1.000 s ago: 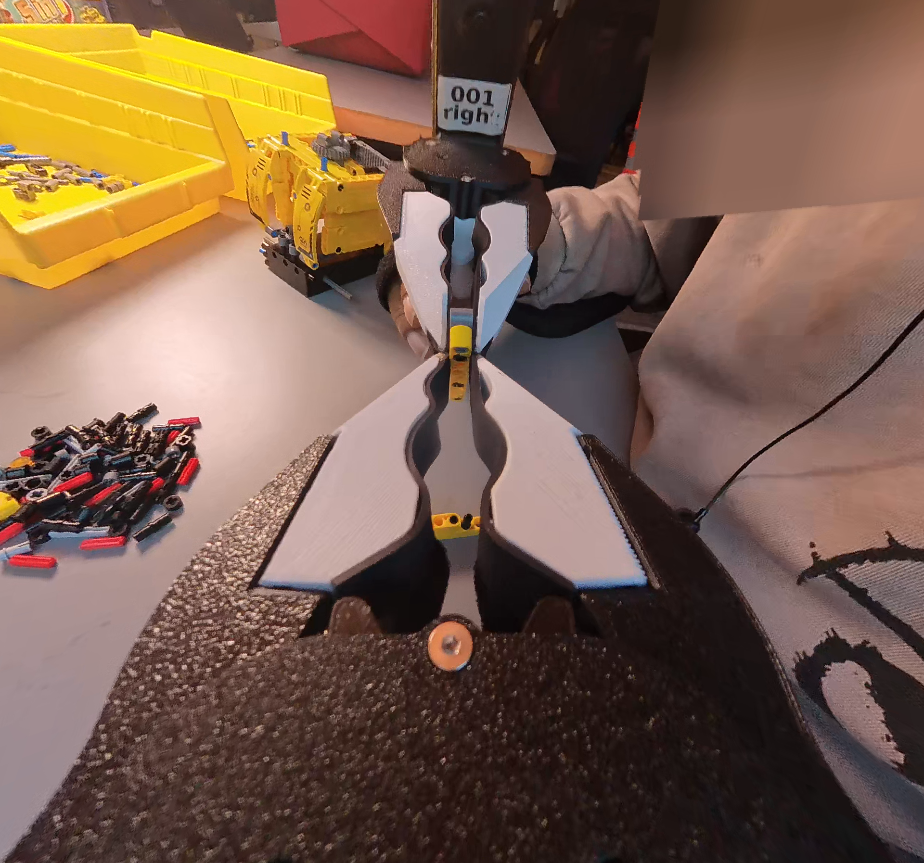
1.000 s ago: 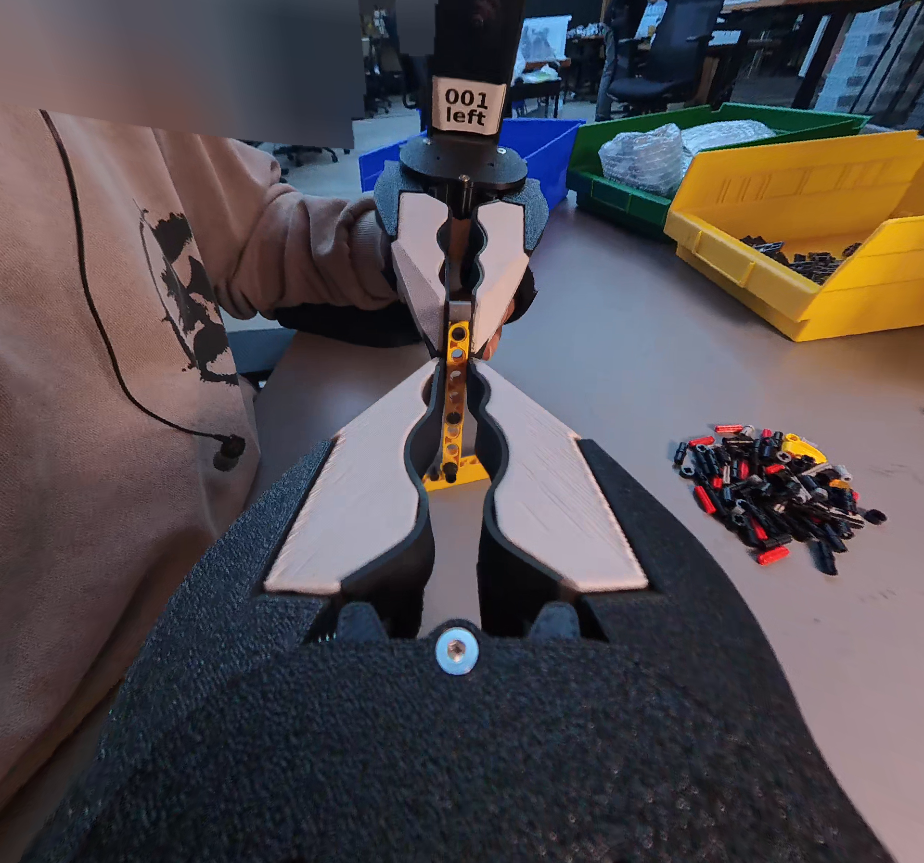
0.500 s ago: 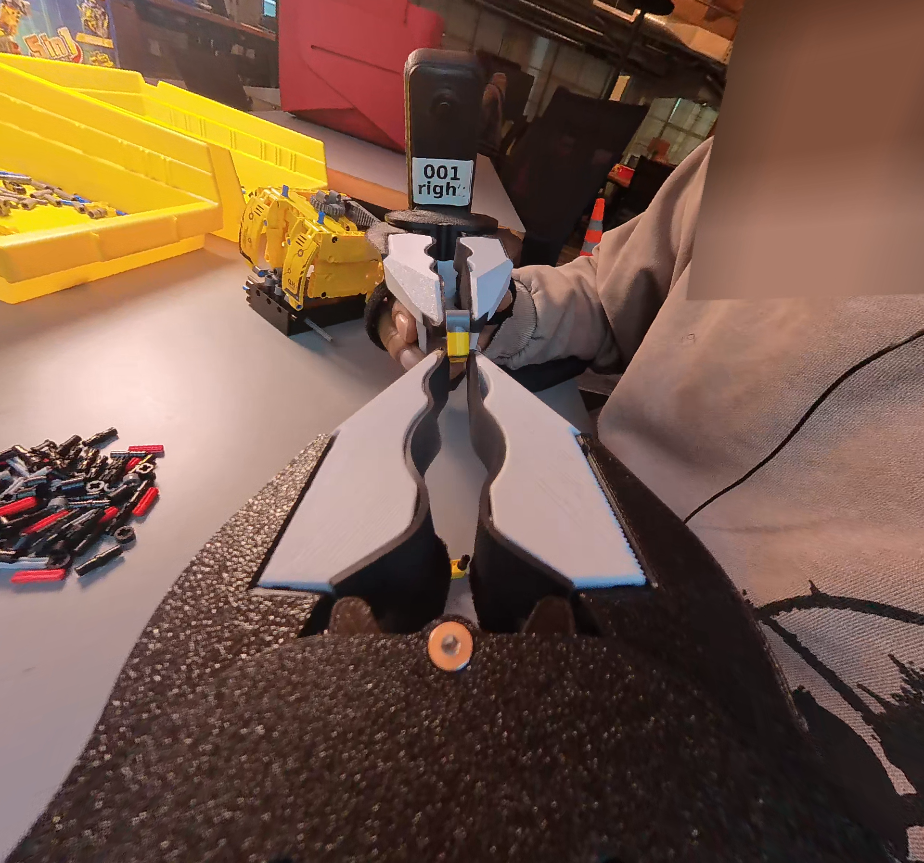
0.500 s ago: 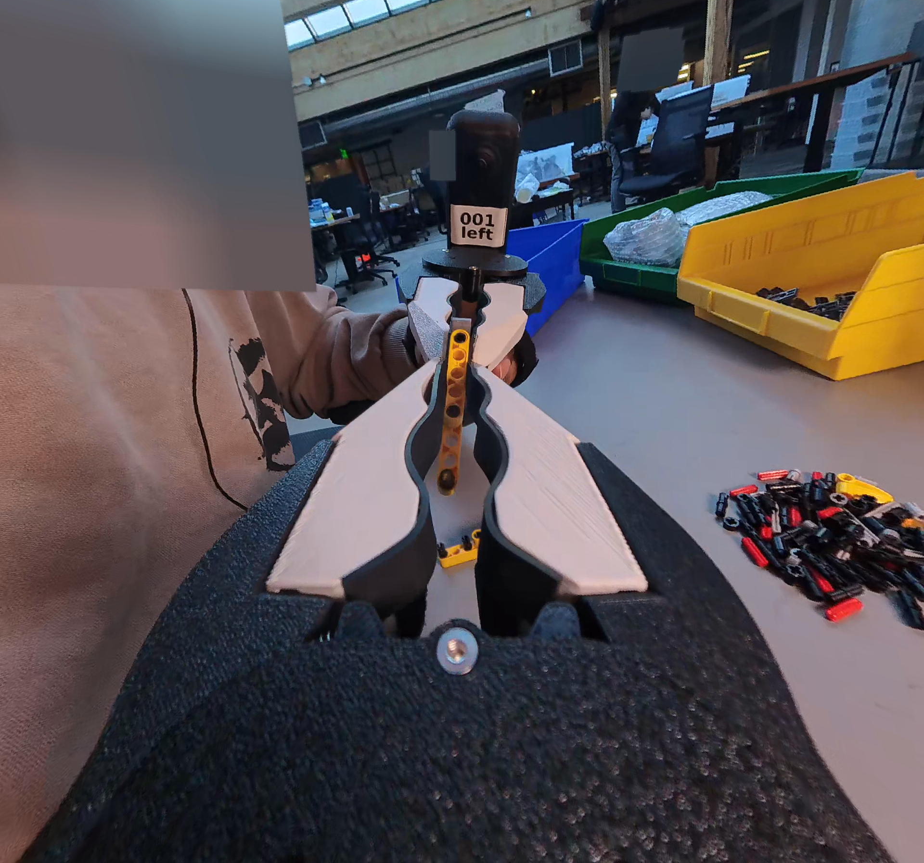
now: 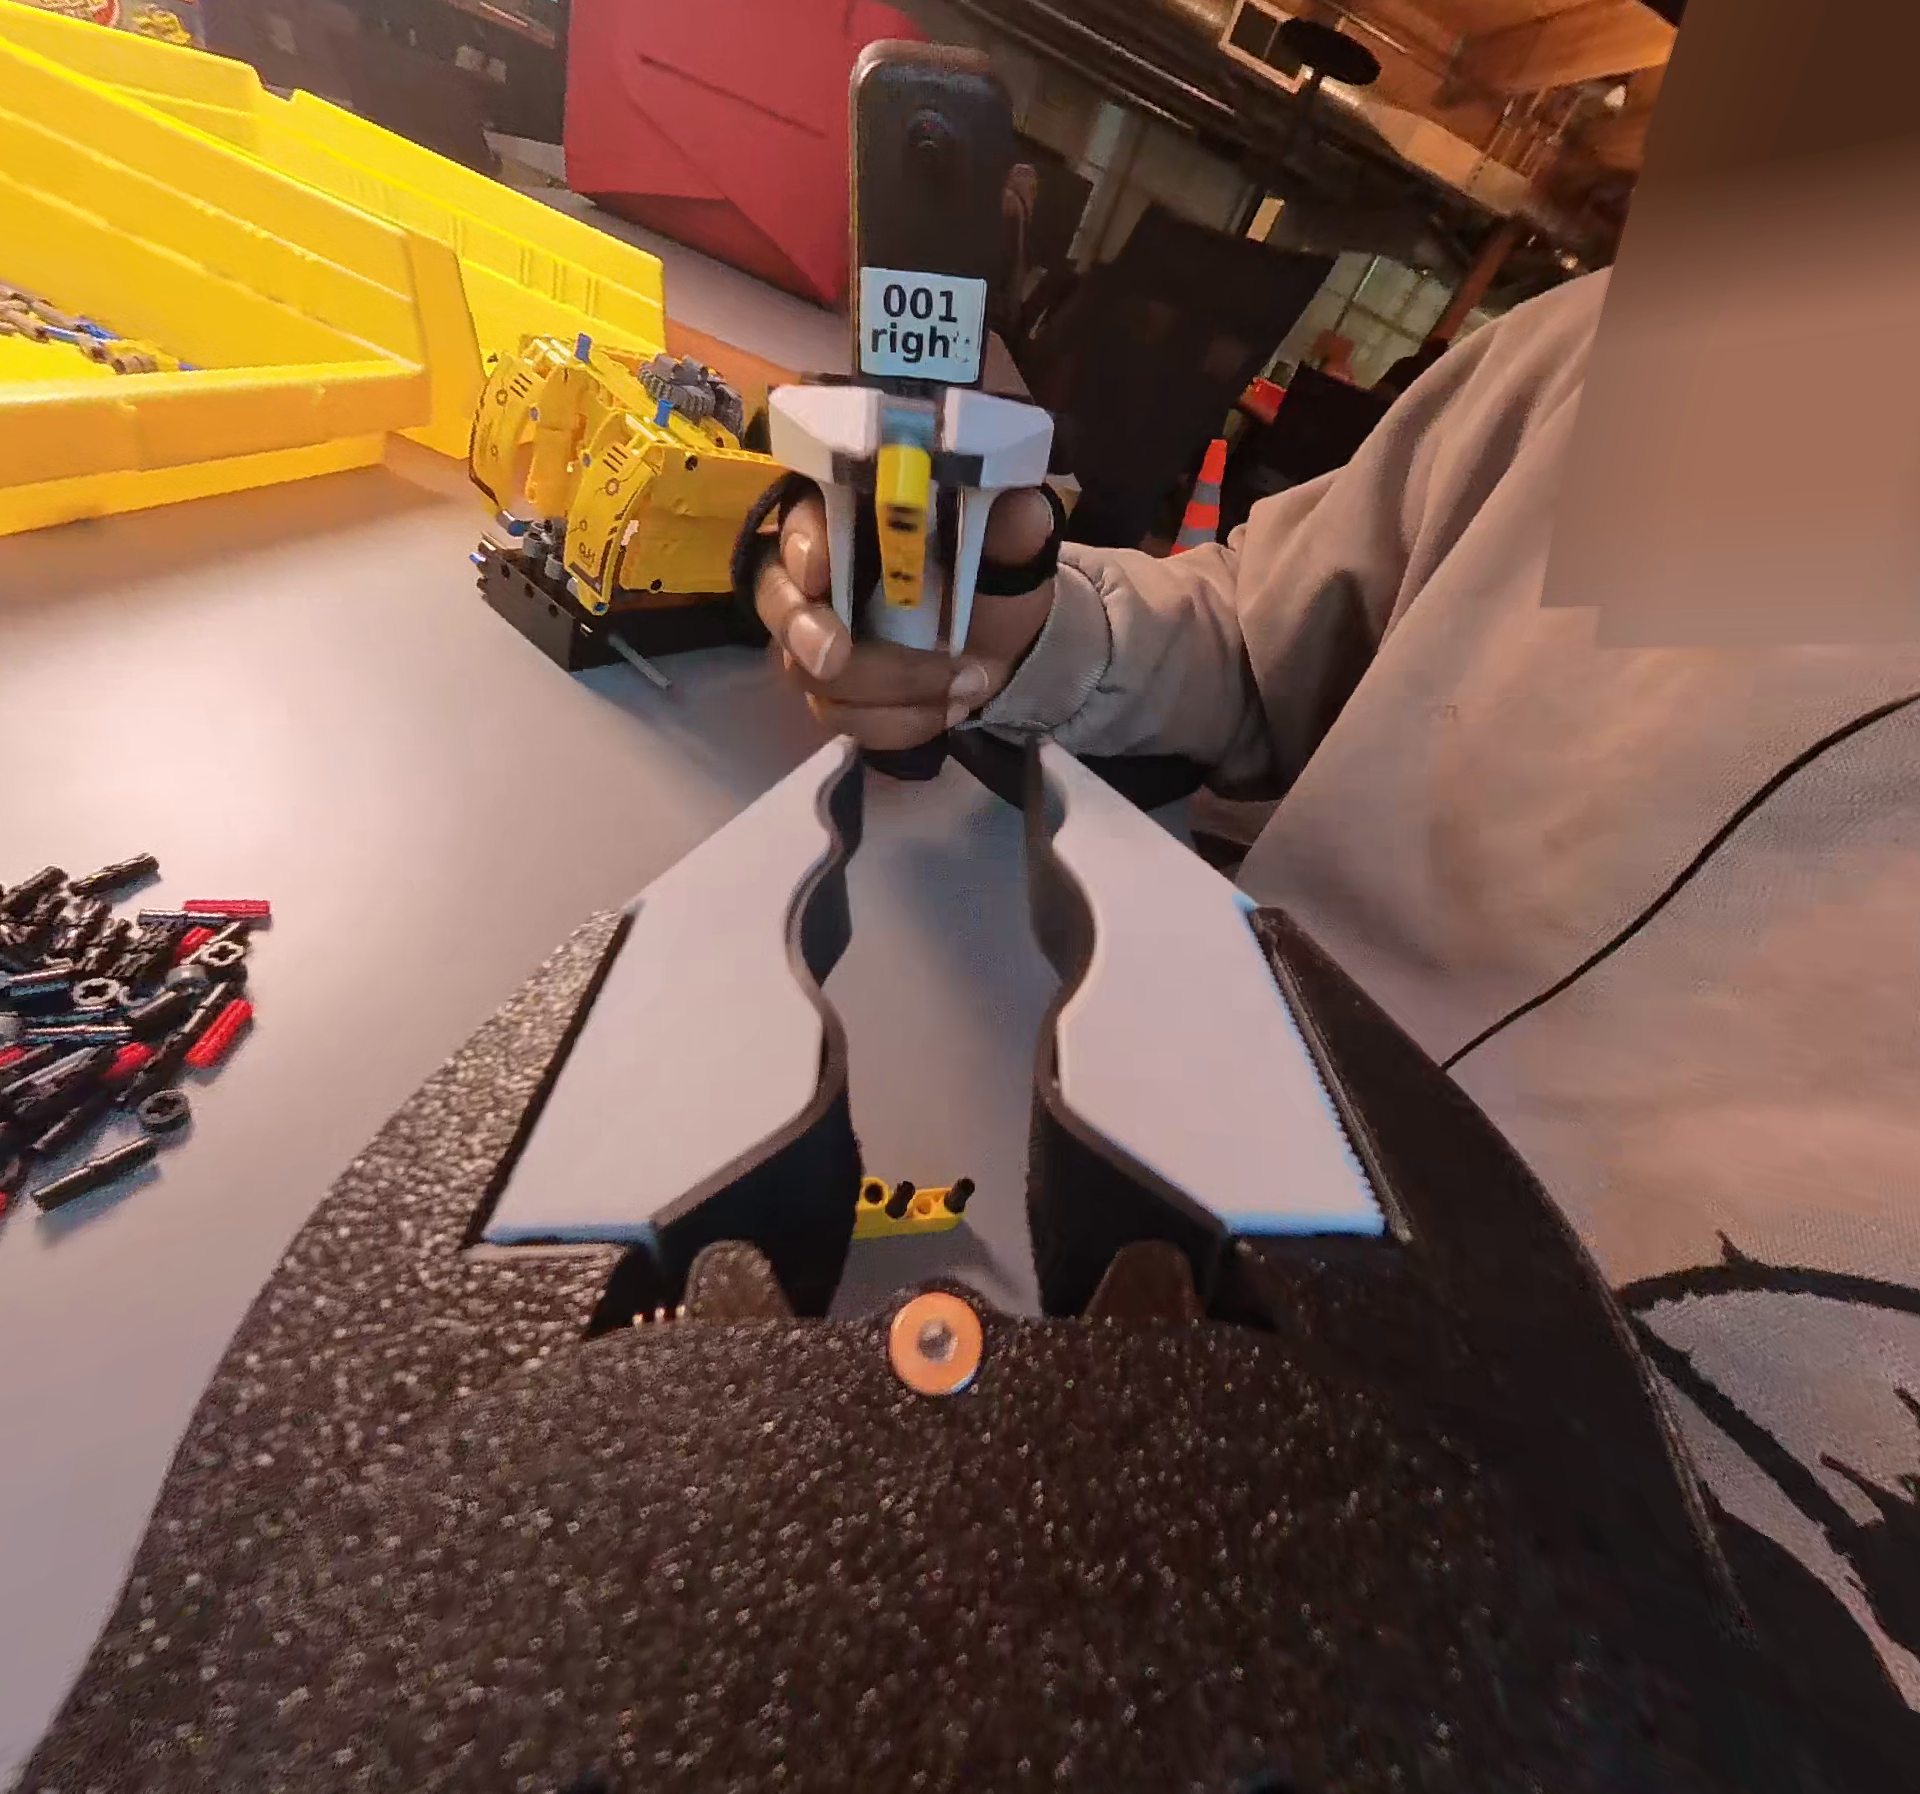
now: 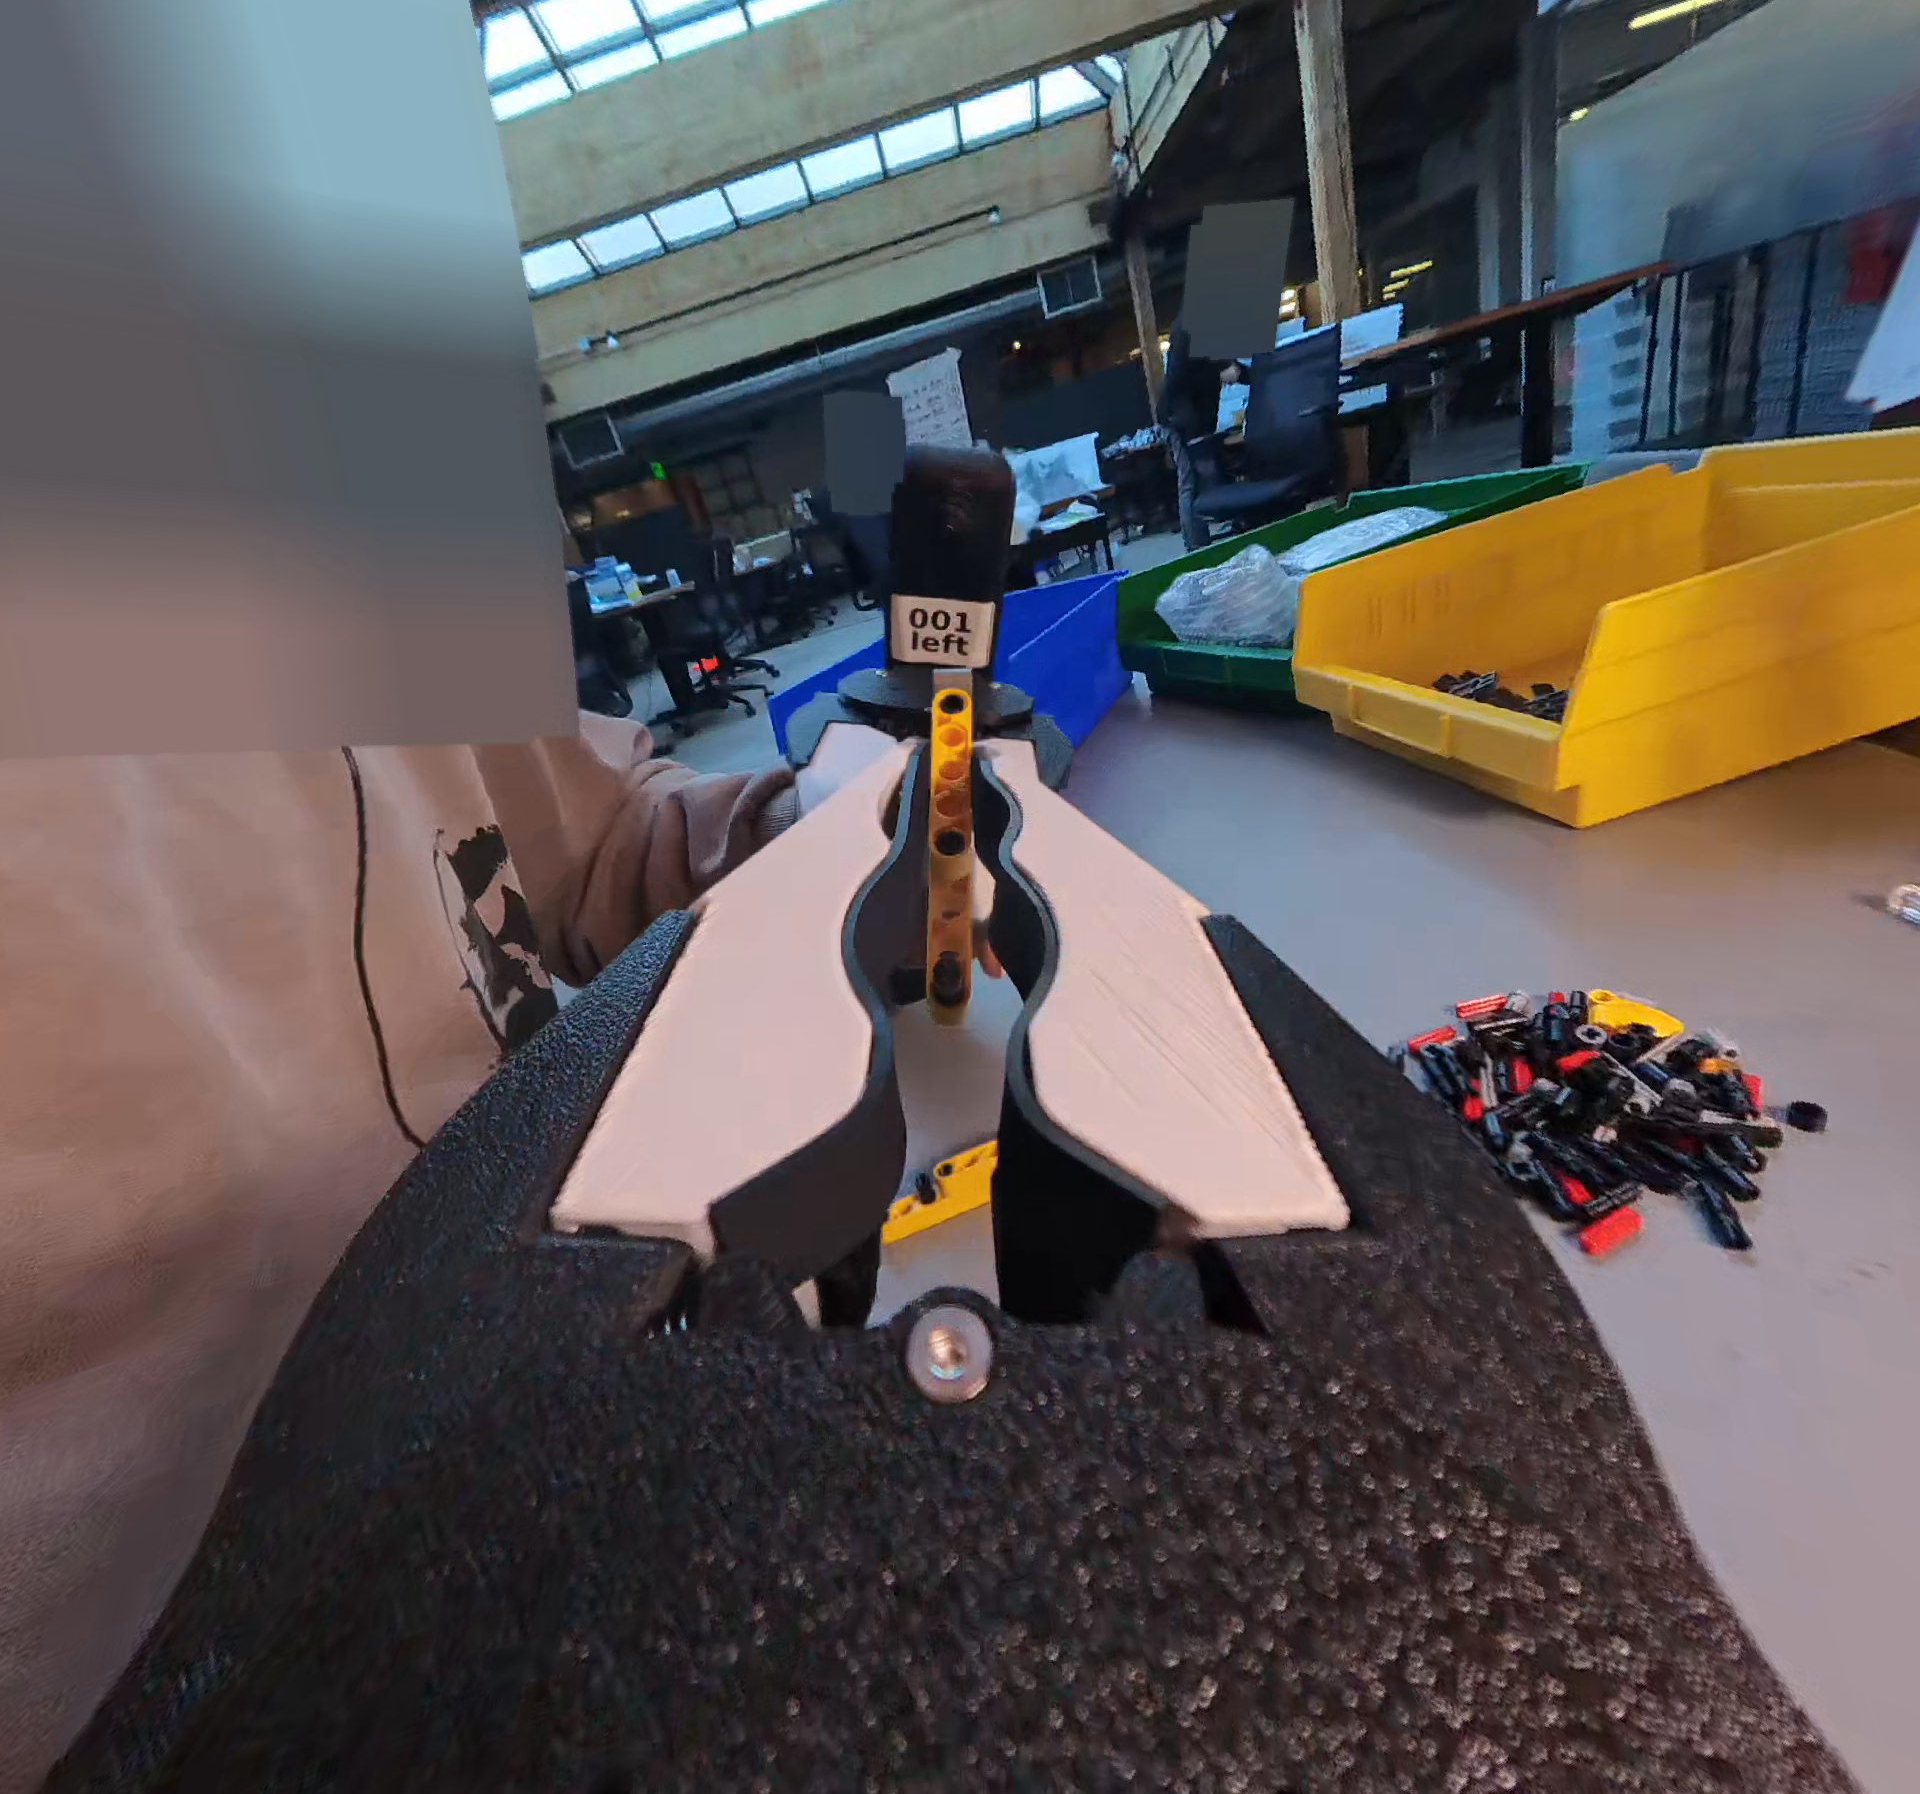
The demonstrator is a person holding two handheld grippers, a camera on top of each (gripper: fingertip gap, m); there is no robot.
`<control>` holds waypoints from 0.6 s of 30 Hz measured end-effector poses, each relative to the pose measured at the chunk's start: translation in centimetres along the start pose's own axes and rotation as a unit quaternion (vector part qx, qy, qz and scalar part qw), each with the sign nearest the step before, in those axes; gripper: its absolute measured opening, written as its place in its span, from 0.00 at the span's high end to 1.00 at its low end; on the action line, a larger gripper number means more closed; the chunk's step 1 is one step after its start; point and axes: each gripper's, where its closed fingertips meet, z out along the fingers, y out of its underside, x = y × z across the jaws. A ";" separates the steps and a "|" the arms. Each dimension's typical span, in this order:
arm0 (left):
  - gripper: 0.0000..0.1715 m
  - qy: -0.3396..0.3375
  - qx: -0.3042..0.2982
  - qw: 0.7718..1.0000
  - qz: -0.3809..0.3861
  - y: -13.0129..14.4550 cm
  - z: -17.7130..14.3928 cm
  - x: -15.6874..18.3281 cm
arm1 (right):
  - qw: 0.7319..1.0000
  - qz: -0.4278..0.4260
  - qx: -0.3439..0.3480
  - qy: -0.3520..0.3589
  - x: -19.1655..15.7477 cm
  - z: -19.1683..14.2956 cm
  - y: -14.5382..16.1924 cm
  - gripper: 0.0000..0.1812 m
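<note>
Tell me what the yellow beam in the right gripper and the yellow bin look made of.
Yellow beam: looks like hard moulded plastic, smooth, with an even row of round holes. Yellow bin: likely rigid plastic too, slightly glossy, with uniform colour and moulded ribs. Neither can be confirmed by sight alone.

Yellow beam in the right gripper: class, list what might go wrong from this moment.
1. The right gripper pinches the yellow beam only at its fingertips, so the beam may pivot or slip.
2. The left gripper is open and close opposite; a misjudged approach could knock the beam.
3. The small yellow pinned piece lies on the table beneath both grippers and could be bumped.
</note>
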 end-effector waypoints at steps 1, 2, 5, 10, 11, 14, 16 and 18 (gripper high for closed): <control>0.82 0.001 0.011 1.000 -0.004 -0.3 0.1 0.1 | 1.000 0.003 -0.011 -0.006 -0.2 0.3 0.6 0.97; 0.82 0.006 0.028 1.000 -0.007 -0.8 0.2 0.4 | 1.000 0.005 -0.022 -0.011 -0.5 0.8 1.2 0.97; 0.90 -0.016 0.030 0.999 0.015 -1.2 0.2 0.2 | 0.998 0.012 -0.051 -0.019 -0.9 1.5 3.0 0.97; 0.96 -0.034 -0.029 0.997 0.056 0.5 -0.1 0.2 | 0.995 0.015 -0.089 -0.037 -1.4 1.7 4.3 0.96; 0.96 -0.040 -0.044 0.996 0.064 0.9 0.0 0.1 | 0.994 0.012 -0.102 -0.039 -1.5 1.6 4.7 0.96; 0.96 -0.055 -0.087 0.991 0.091 2.3 0.2 -0.1 | 0.988 -0.023 -0.150 -0.037 -1.4 1.2 6.0 0.96; 0.96 -0.056 -0.108 0.987 0.103 3.1 0.5 -0.1 | 0.981 -0.051 -0.181 -0.037 -1.5 0.9 6.7 0.96; 0.96 -0.057 -0.127 0.984 0.113 3.7 0.8 -0.1 | 0.976 -0.075 -0.203 -0.036 -1.7 0.6 7.2 0.96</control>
